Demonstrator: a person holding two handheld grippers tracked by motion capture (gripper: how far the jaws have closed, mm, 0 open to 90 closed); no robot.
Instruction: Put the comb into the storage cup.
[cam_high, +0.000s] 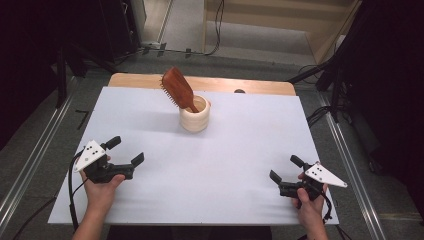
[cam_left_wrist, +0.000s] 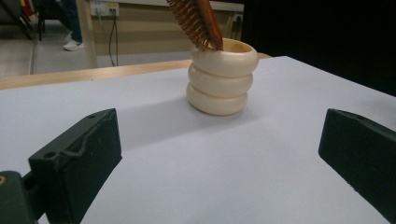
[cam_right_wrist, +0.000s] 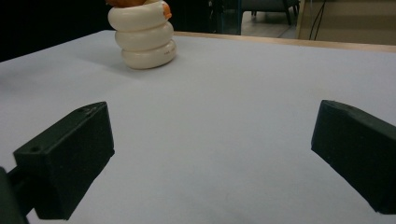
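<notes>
A cream ribbed holder (cam_high: 194, 119) (cam_left_wrist: 222, 84) (cam_right_wrist: 143, 41) stands upright on the white table (cam_high: 210, 160), toward the back middle. A brown wooden hairbrush (cam_high: 177, 88) (cam_left_wrist: 196, 21) sits in it handle down, its head leaning back and to the left. My left gripper (cam_high: 125, 151) (cam_left_wrist: 219, 154) rests near the front left edge, held by a hand, open with nothing between its jaws. My right gripper (cam_high: 286, 168) (cam_right_wrist: 210, 154) lies at the front right, also held by a hand, open and empty. Both point toward the holder from well short of it.
A wooden strip (cam_high: 135, 80) borders the table's far edge. Beyond it are grey floor, cables (cam_high: 217, 30) and dark stands at both sides. A person's legs (cam_left_wrist: 70, 23) appear far off in the left gripper view. Bare white surface lies between the grippers and the holder.
</notes>
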